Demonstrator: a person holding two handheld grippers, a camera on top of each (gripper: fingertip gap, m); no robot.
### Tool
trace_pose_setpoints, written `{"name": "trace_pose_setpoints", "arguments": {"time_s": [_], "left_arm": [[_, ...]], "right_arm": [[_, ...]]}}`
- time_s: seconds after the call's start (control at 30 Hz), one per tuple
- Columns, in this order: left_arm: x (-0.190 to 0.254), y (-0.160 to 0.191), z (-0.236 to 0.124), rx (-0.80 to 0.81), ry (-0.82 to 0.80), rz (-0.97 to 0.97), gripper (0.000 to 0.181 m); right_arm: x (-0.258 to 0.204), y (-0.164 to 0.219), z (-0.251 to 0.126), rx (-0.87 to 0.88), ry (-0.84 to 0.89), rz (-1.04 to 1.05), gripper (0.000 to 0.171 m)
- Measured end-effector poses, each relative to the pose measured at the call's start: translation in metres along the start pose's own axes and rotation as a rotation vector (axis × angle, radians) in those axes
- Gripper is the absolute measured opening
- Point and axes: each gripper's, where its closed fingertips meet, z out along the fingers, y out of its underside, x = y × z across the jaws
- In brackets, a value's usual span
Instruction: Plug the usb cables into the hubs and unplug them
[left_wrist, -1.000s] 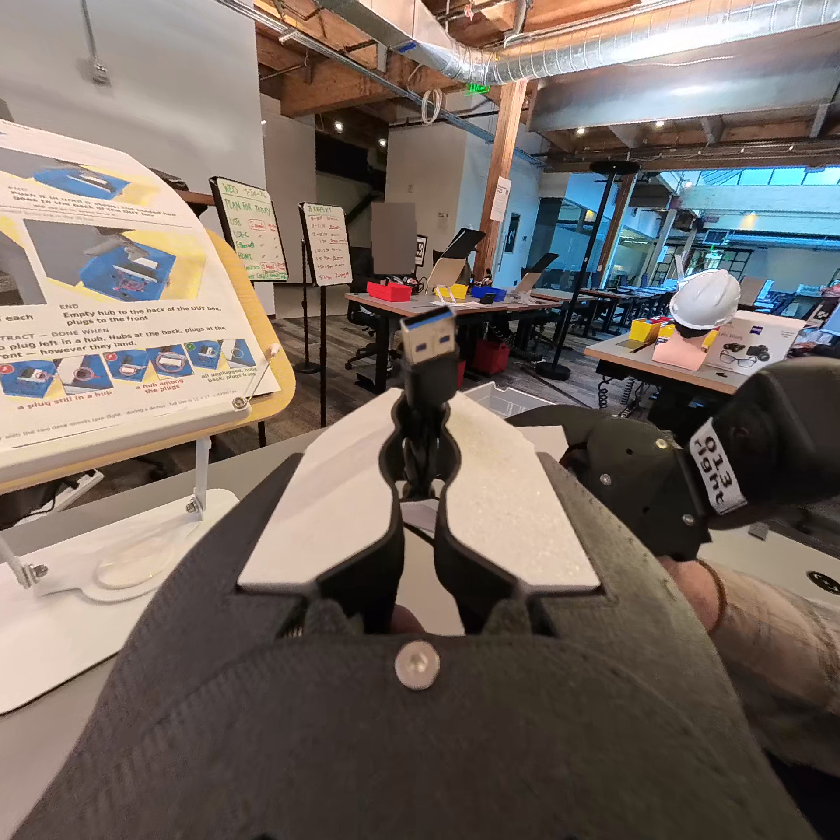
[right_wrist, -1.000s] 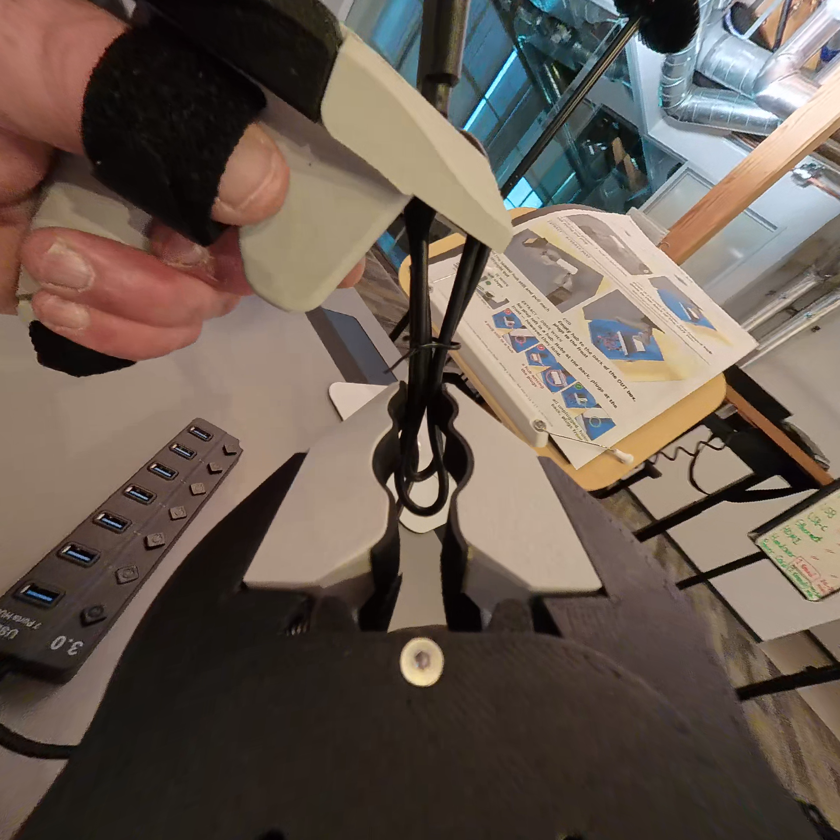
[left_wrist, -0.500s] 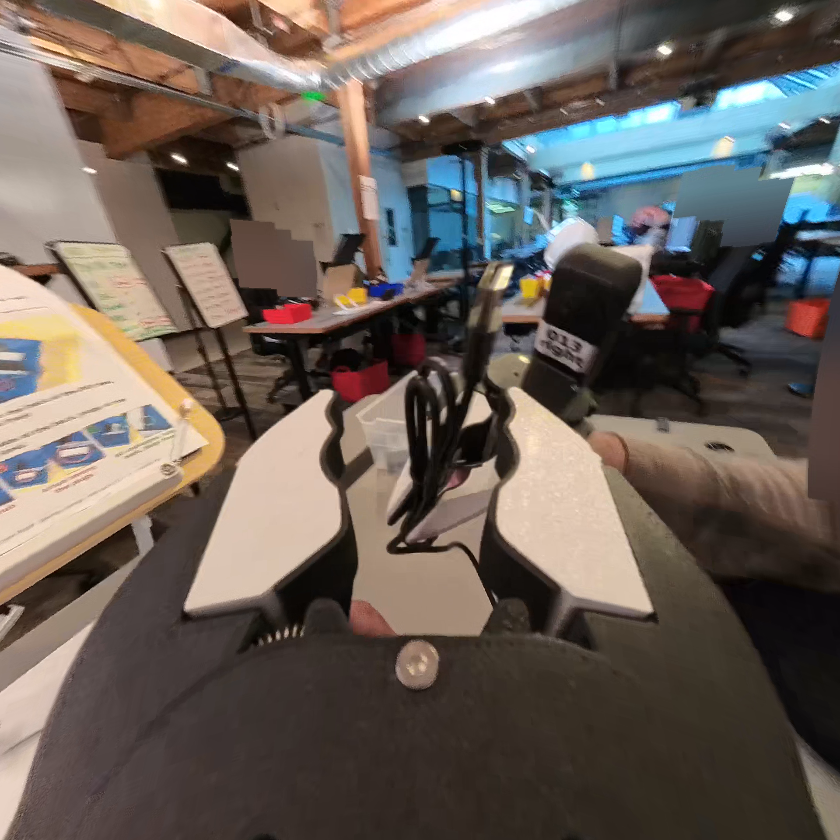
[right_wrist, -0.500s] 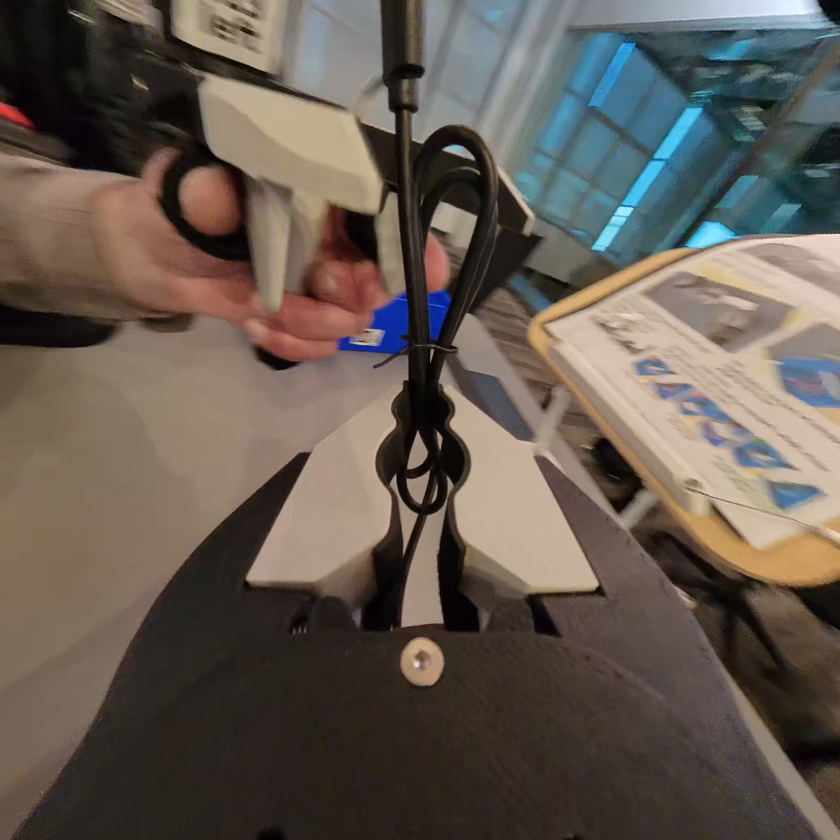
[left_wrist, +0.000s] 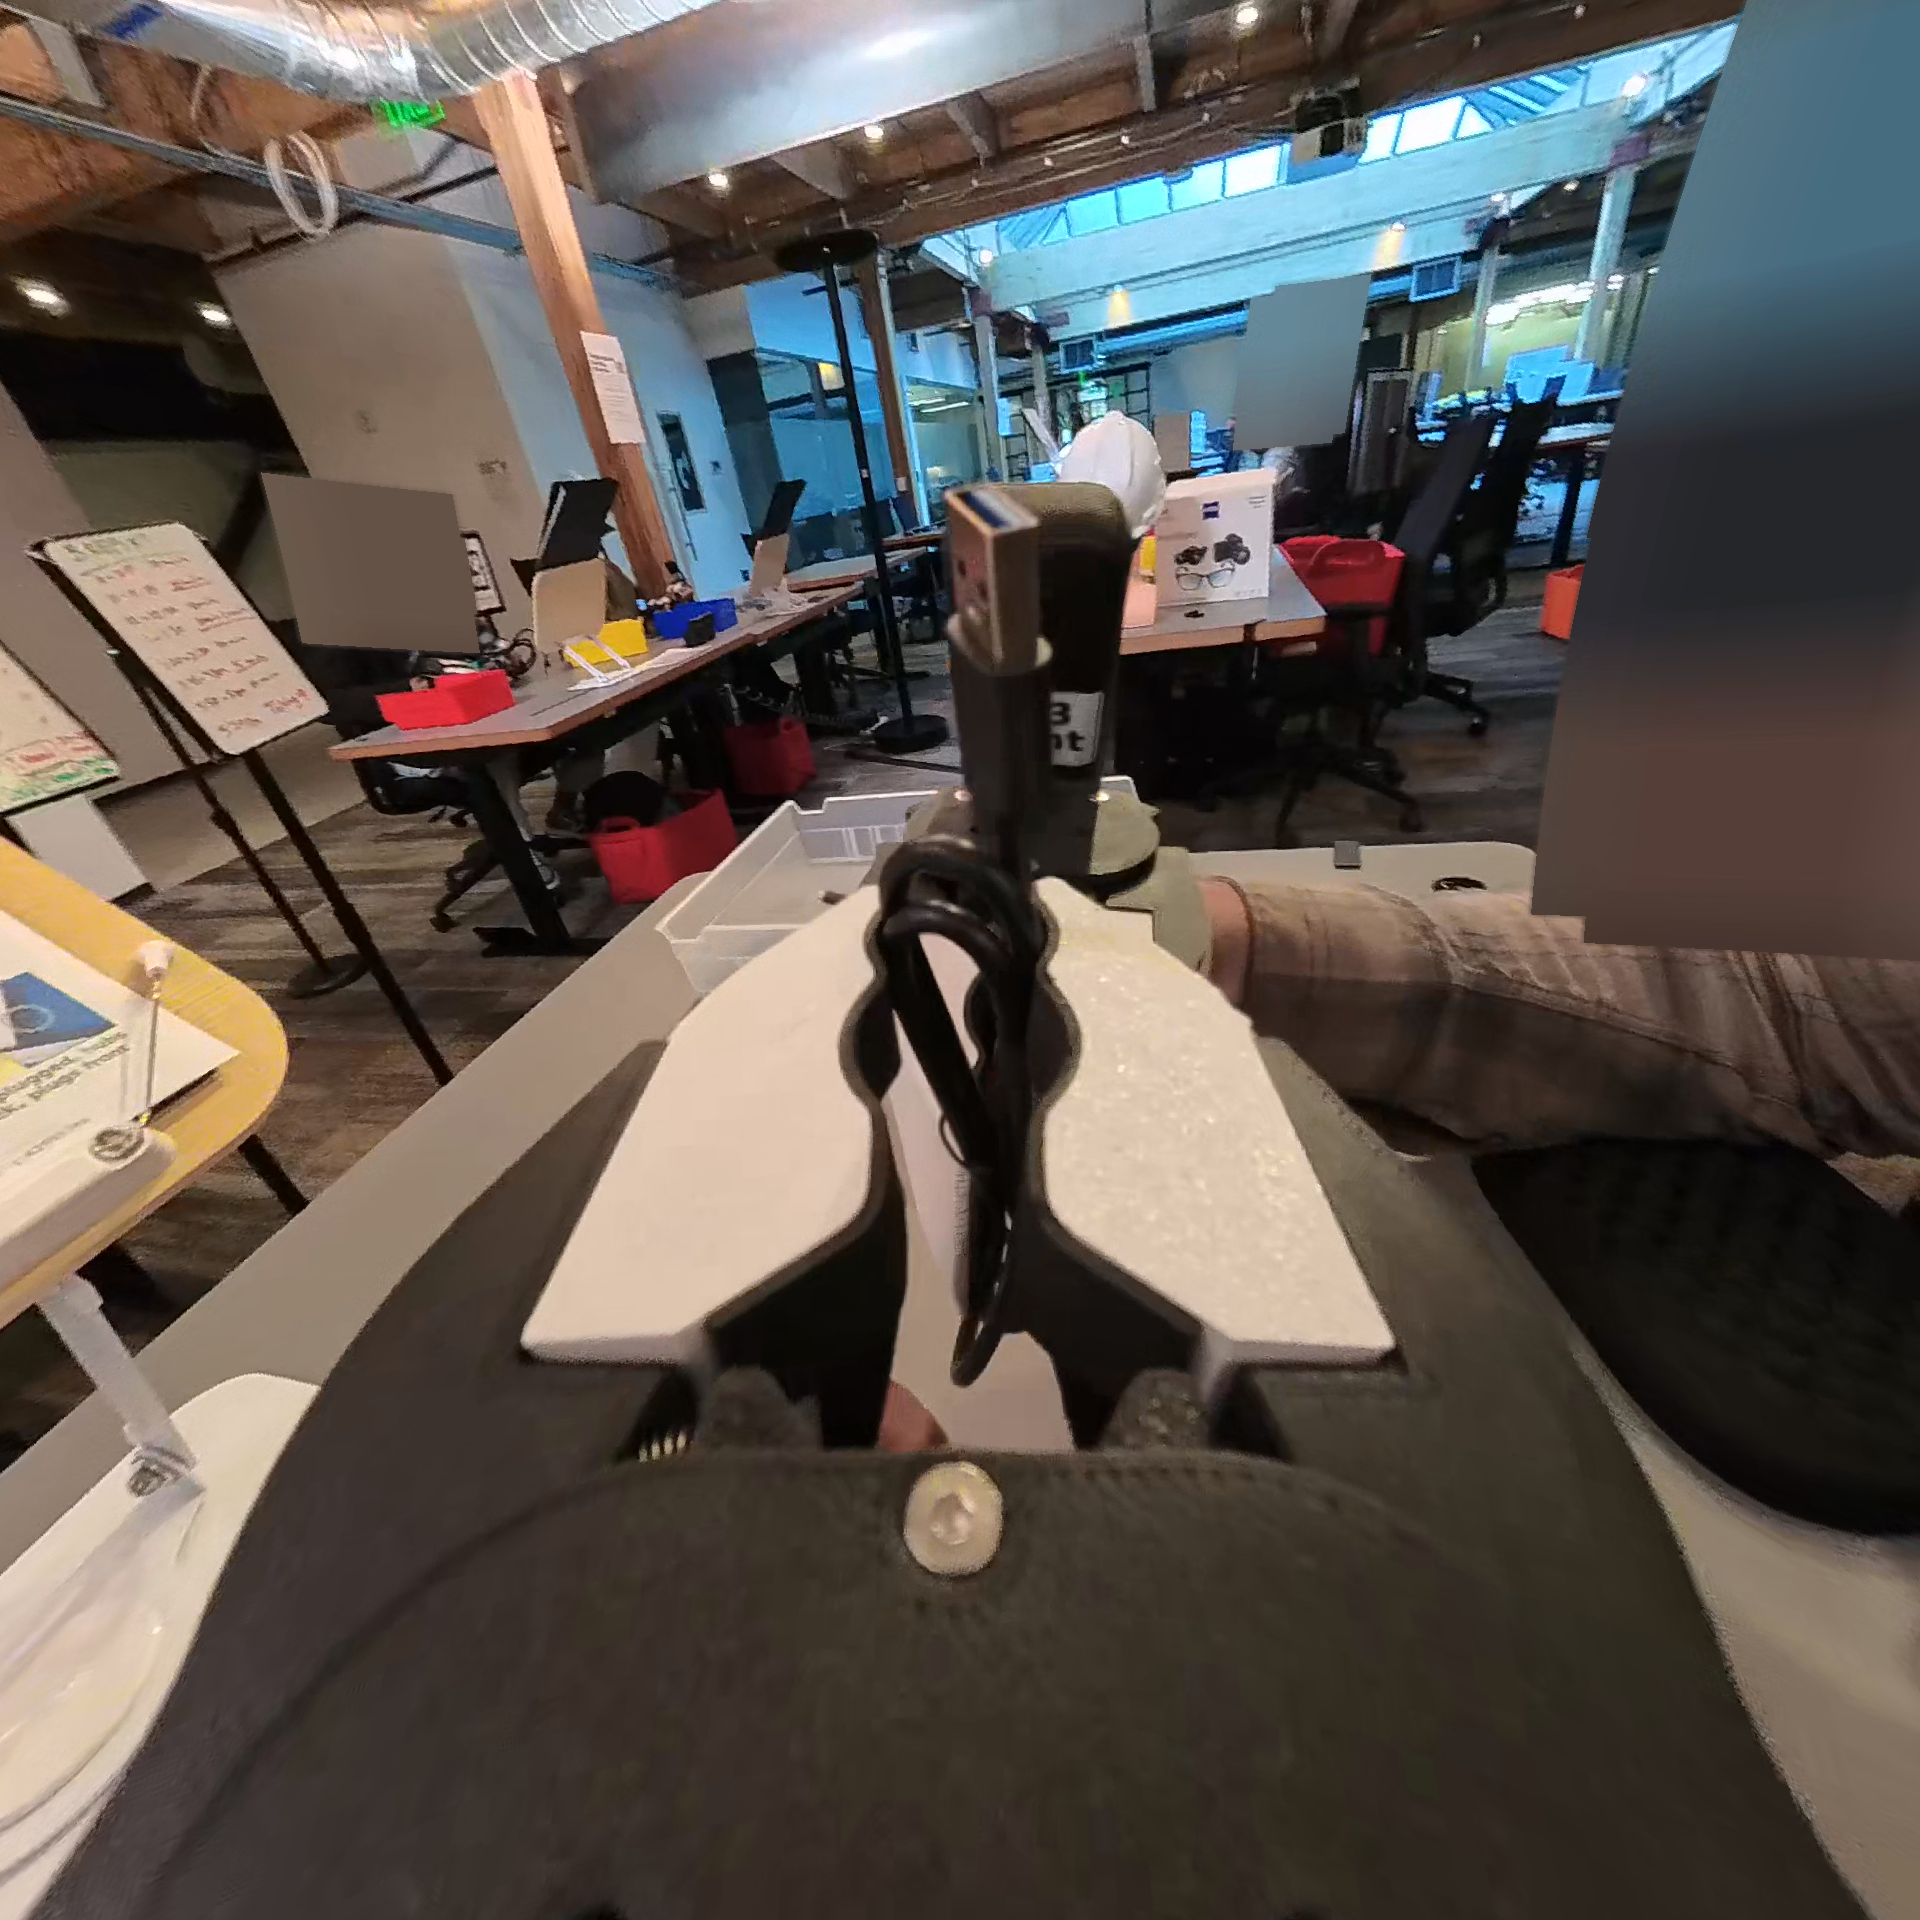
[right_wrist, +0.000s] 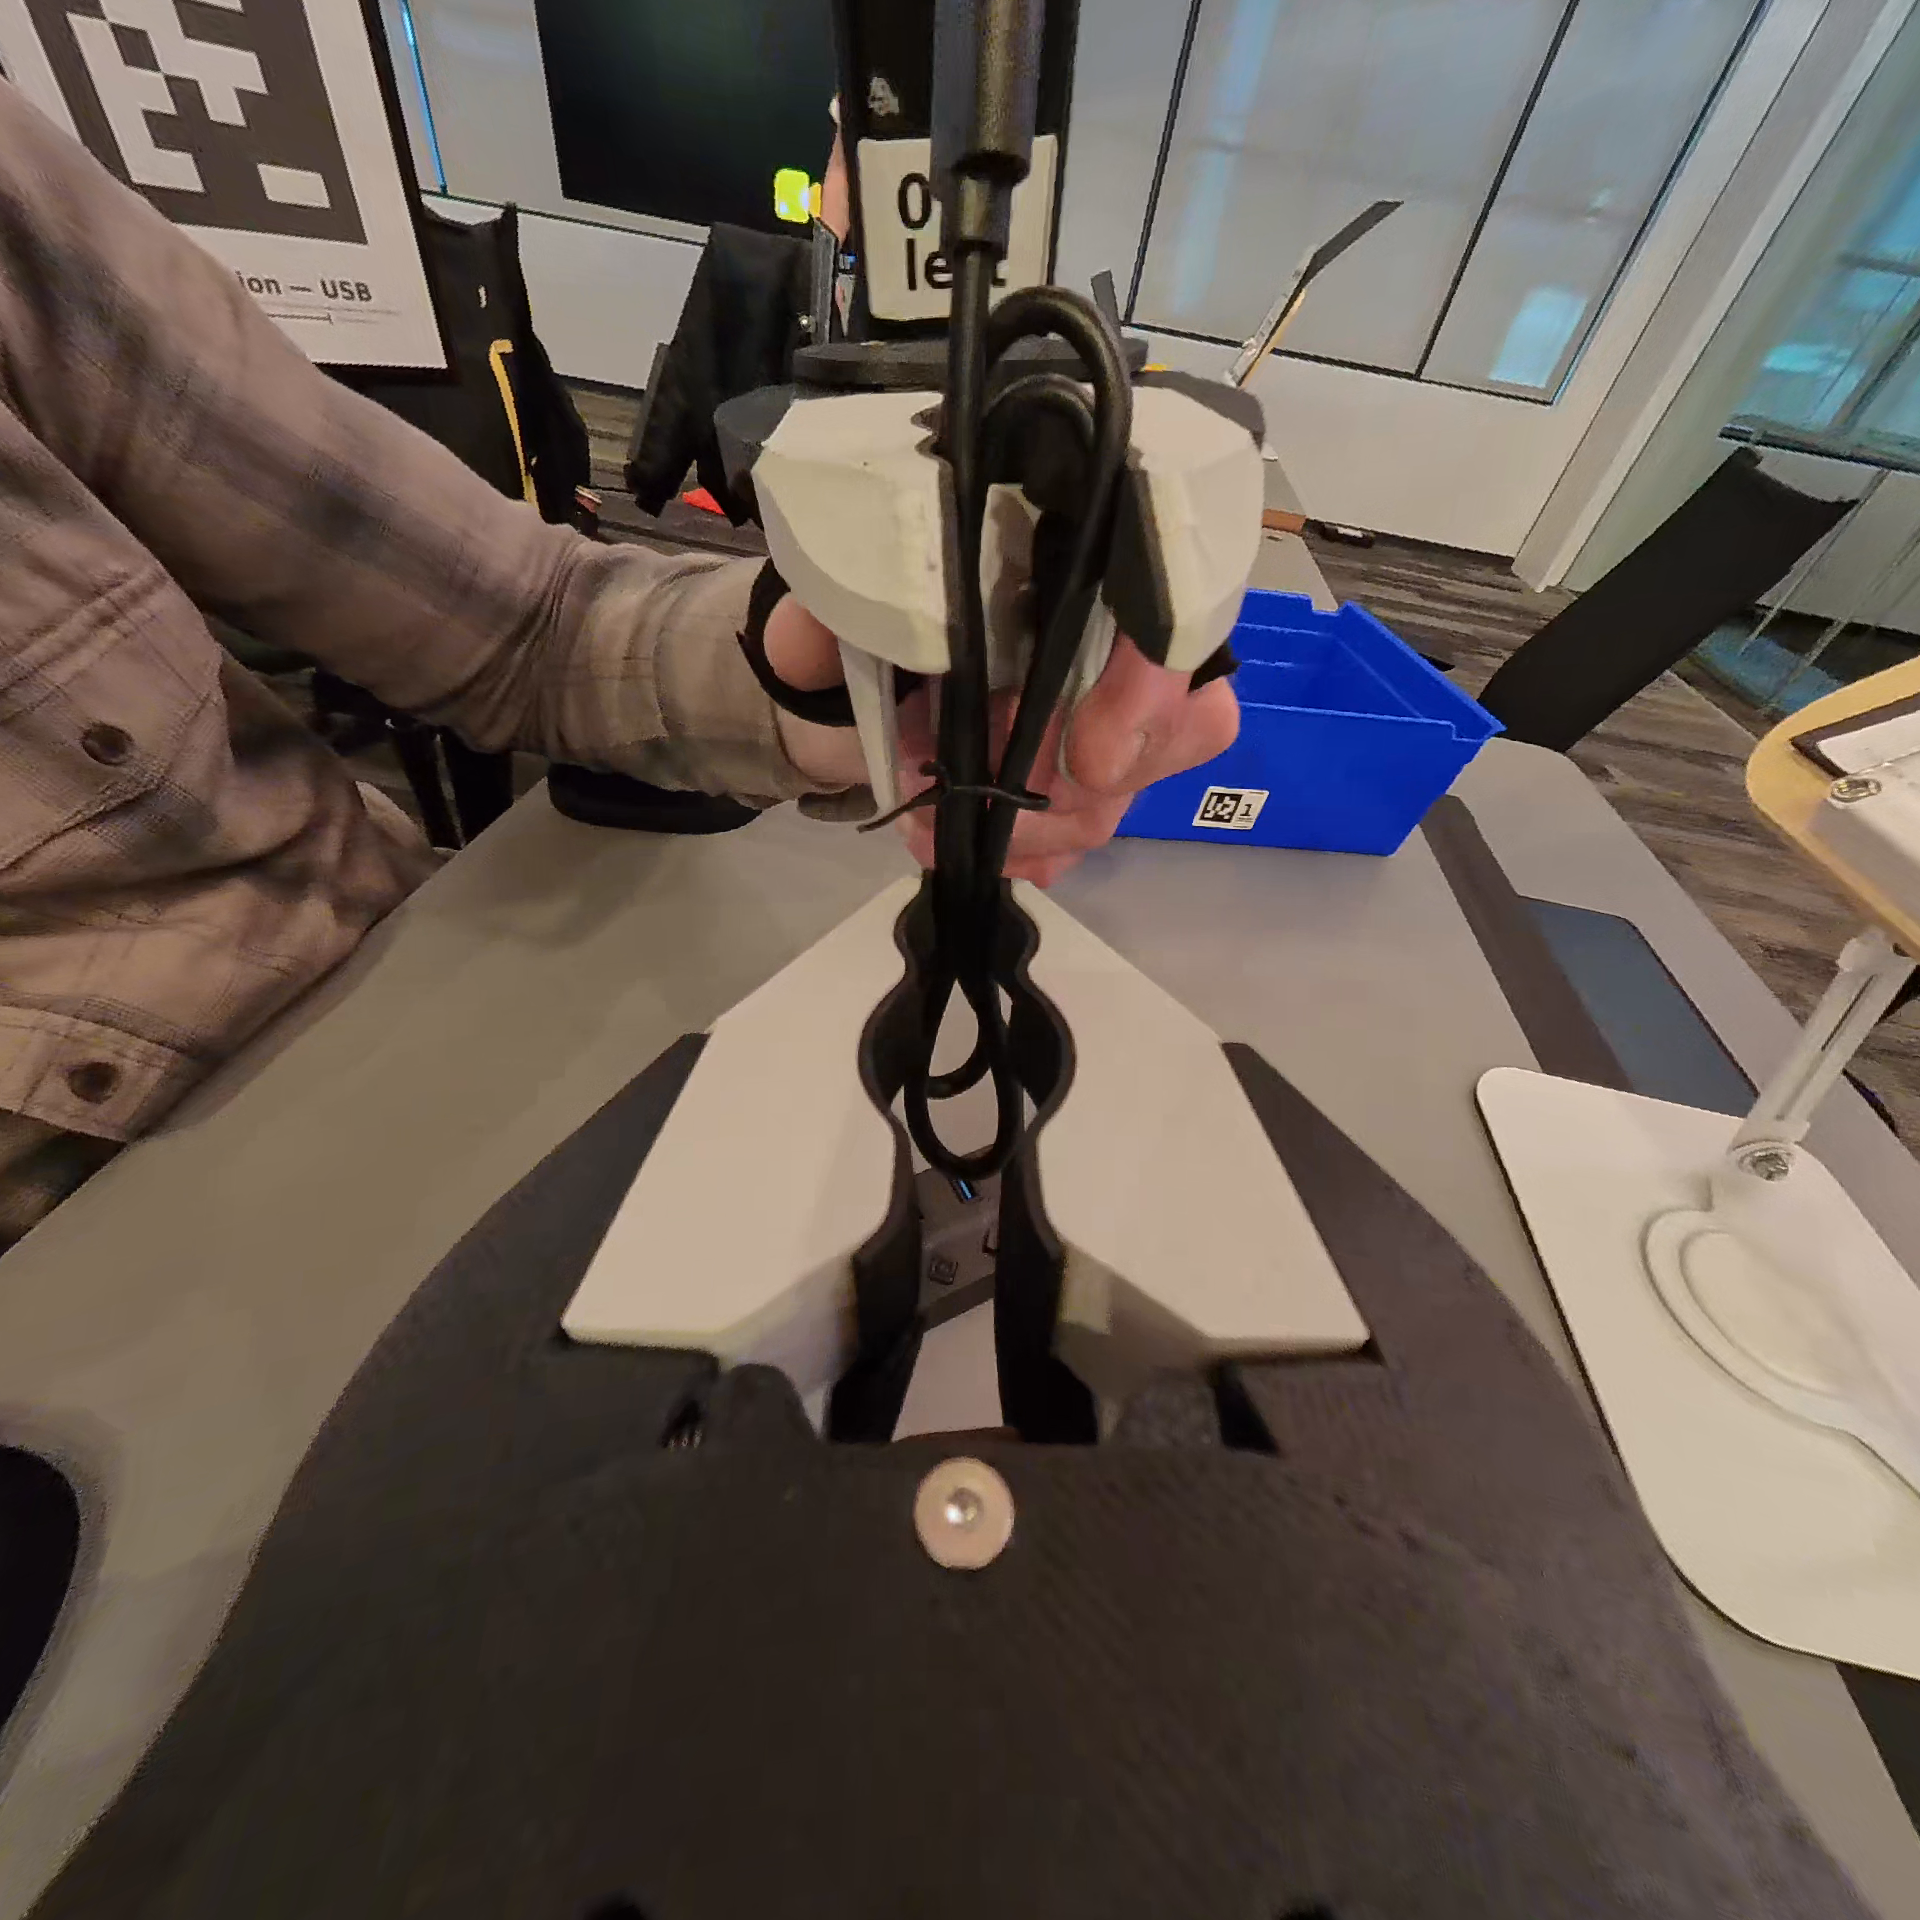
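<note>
Since 0.5 s ago both grippers have swung round to face each other over the grey table (right_wrist: 1195, 966), cable bundle between them. L gripper (left_wrist: 961, 997) has closed in again around the black usb cable (left_wrist: 971, 977), but I can't tell if its pads actually pinch it; blue-tongued plug (left_wrist: 992, 582) sticks up above the tips. R gripper (right_wrist: 961, 940) is clamped on the bundle's lower loops (right_wrist: 961, 1081). Twist tie (right_wrist: 961, 798) wraps the coil mid-way. Blue bin (right_wrist: 1340, 727) sits behind on the table; hub (right_wrist: 951, 1242) peeks between R's fingers.
</note>
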Motion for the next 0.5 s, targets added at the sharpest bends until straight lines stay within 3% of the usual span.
{"name": "trace_pose_setpoints", "arguments": {"time_s": [0.27,0.4,0.5], "left_arm": [[-0.032,-0.005,-0.002,0.006,-0.160,-0.065,0.014],[-0.054,-0.007,-0.007,0.009,-0.194,-0.170,0.014],[-0.063,-0.002,-0.005,-0.026,-0.178,-0.248,0.014]], "right_arm": [[0.032,-0.007,-0.010,-0.024,0.241,-0.074,0.015],[0.047,-0.013,-0.027,-0.126,0.425,-0.277,0.023],[0.050,-0.029,-0.036,-0.245,0.586,-0.565,0.025]]}}
